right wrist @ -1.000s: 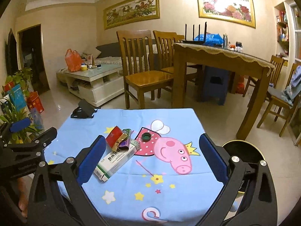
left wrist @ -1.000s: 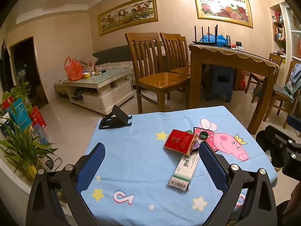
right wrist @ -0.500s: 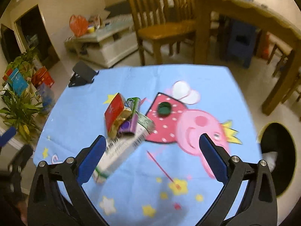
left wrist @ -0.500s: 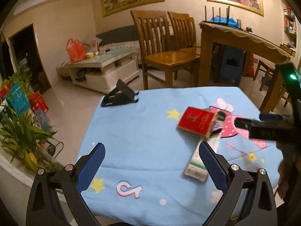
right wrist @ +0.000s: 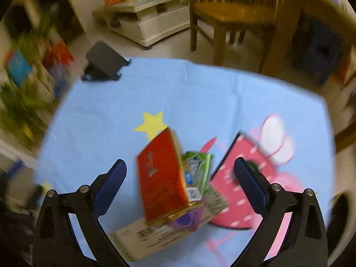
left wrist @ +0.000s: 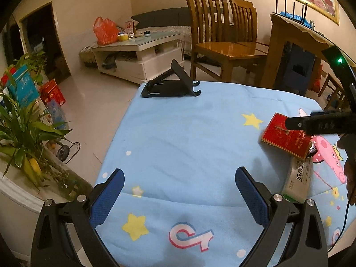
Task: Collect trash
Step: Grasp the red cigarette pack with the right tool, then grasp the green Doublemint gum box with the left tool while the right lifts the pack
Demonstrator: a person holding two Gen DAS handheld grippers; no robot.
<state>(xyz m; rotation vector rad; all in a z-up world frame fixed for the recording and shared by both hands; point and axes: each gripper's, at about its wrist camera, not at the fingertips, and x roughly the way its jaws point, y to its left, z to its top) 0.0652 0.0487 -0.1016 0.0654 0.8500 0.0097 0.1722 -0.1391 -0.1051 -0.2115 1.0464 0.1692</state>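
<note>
Below, right gripper [right wrist: 179, 179] fingers spread around red box [right wrist: 163, 178], left gripper [left wrist: 178, 193] likewise spread, empty.

A black phone stand [left wrist: 171, 84] sits at the far left corner of the blue cloth [left wrist: 178, 146]; beyond it a white coffee table [left wrist: 138, 53] carries an orange bag [left wrist: 105, 31] and what looks like a roll of tape [left wrist: 122, 37]; two wooden chairs [left wrist: 222, 35] stand beside a wooden table [left wrist: 296, 44]; a leafy plant [left wrist: 24, 133] fills the left edge, coloured boxes [left wrist: 53, 92] behind it.
</note>
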